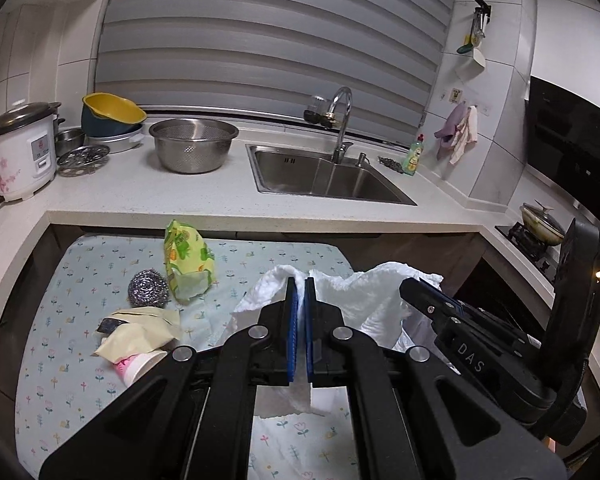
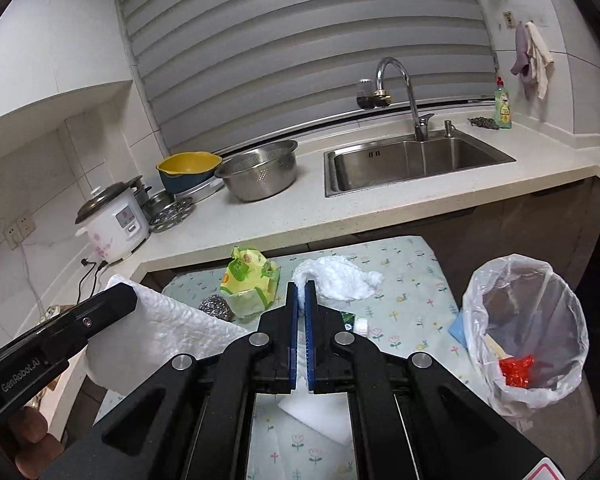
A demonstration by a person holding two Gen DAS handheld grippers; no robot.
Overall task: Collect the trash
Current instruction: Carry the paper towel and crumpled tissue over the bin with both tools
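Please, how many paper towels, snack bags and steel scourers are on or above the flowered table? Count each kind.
Paper towels: 2, the held paper towel in the left gripper and the crumpled paper towel on the table
Green snack bag: 1
Steel scourer: 1
Total: 4

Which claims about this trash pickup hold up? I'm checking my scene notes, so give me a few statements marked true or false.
1. The left tongs are shut on a paper towel. True.
2. The bin has no liner. False: a clear bag lines it, and a red wrapper lies inside.
3. A scourer sits beside the green packet on the mat. True.
4. The colander is in the sink. False: it stands on the counter, left of the sink.
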